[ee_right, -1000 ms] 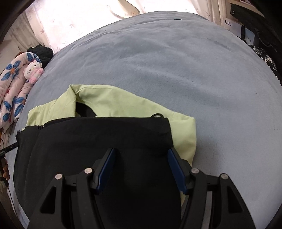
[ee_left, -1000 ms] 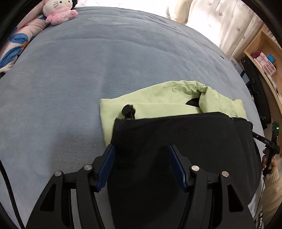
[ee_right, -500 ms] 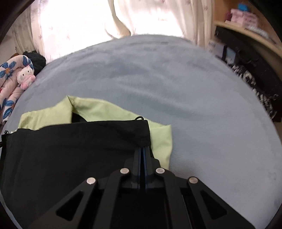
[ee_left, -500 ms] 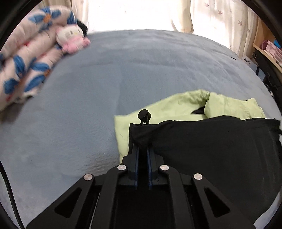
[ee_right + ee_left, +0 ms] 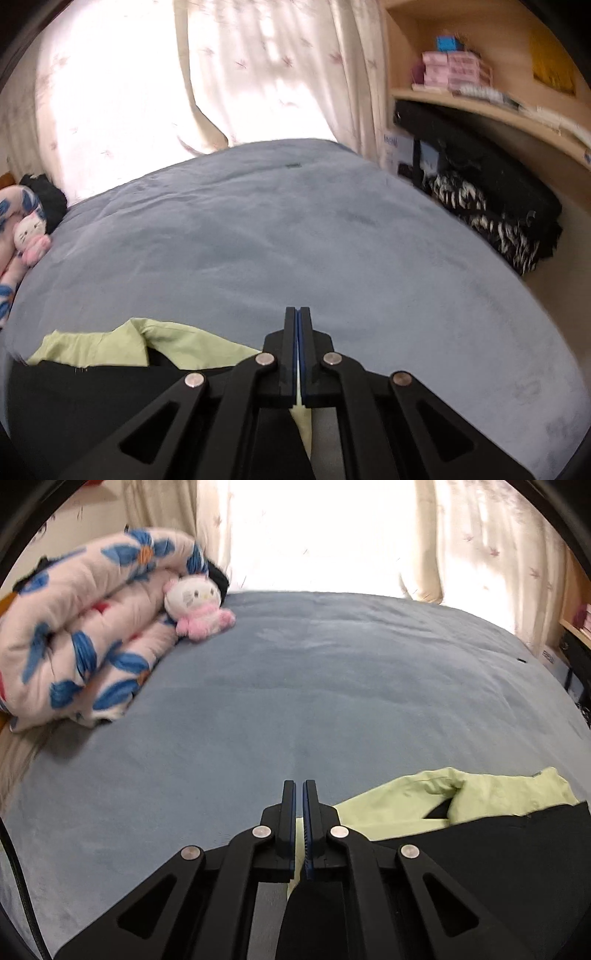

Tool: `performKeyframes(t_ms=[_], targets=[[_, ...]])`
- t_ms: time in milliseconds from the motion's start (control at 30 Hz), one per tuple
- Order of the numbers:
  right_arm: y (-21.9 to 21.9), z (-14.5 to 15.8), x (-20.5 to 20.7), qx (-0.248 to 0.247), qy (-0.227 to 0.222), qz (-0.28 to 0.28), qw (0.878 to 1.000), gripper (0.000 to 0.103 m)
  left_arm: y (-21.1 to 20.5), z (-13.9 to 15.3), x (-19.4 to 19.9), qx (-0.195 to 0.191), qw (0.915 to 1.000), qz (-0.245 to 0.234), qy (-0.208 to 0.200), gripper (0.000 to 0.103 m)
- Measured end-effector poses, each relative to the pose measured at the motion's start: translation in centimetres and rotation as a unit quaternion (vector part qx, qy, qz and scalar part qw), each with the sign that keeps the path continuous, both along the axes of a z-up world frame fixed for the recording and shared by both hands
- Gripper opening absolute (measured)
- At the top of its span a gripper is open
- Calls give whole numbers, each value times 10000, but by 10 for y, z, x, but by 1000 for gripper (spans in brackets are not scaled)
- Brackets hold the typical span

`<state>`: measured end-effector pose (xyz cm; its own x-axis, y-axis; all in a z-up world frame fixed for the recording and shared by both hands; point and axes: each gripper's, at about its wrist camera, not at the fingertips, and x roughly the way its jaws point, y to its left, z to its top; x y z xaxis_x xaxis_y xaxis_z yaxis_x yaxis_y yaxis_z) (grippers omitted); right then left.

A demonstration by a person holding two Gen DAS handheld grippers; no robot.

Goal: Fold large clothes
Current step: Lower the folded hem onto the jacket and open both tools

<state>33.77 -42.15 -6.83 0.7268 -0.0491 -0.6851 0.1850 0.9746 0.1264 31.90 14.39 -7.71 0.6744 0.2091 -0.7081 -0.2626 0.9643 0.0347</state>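
Observation:
A large jacket, light green (image 5: 480, 797) outside with a black lining (image 5: 498, 867), lies folded on the blue-grey bed (image 5: 295, 686). In the left wrist view it fills the lower right. My left gripper (image 5: 299, 786) is shut, with green and black cloth pinched low between its pads at the jacket's near left corner. In the right wrist view the jacket (image 5: 110, 343) sits lower left on the bed (image 5: 295, 240). My right gripper (image 5: 297, 312) is shut on the near right corner, a strip of green cloth showing between its pads. Both held corners are raised off the bed.
A rolled floral quilt (image 5: 74, 635) and a white-and-pink plush toy (image 5: 199, 605) lie at the bed's far left. Curtains (image 5: 221, 74) hang behind the bed. To the right stand a wooden shelf (image 5: 480, 92) and dark bags (image 5: 498, 206) on the floor.
Both grippers went from open over the black lining to shut on the jacket's near corners. Both then rose and tipped upward, so more of the bed and room shows.

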Motion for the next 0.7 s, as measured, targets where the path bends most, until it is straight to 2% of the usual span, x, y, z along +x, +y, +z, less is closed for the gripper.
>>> performKeyframes(t_ms=[67,100,133,167,233,267,300,367,467,567,633,700], targets=[[-5,-24,11,948,516,392,9934,0,9,-17,8,-380,9989,-122,237,2],[-7,-33,14,1228,687,466,9890,1,13,-22,10,-551,9979,-143,317,4],[-8,-44,16,1475,877,555,9836,1,19,-31,11,-912,9946,-265,419,6],[-7,-50,17,1507,939,609,9822,3,24,-37,11,-1167,9913,-371,479,7],[-4,-59,18,1424,1063,714,9815,16,27,-47,7,-1461,9859,-570,591,17],[-3,-64,20,1411,1178,755,9801,35,27,-53,4,-1581,9825,-725,662,25],[-3,-68,22,1462,1253,788,9781,47,26,-57,1,-1663,9797,-863,719,28],[-1,-72,23,1501,1291,834,9766,48,25,-62,-3,-1705,9761,-1074,815,31],[7,-74,25,1287,1331,950,9781,51,19,-67,-7,-1667,9744,-1240,858,48],[9,-69,27,816,1186,825,9861,51,16,-69,-4,-1486,9772,-1236,873,50],[3,-66,28,861,1053,769,9877,51,15,-71,0,-1494,9760,-1258,965,50],[0,-70,33,947,1212,803,9848,52,14,-75,5,-1524,9734,-1328,1079,52]])
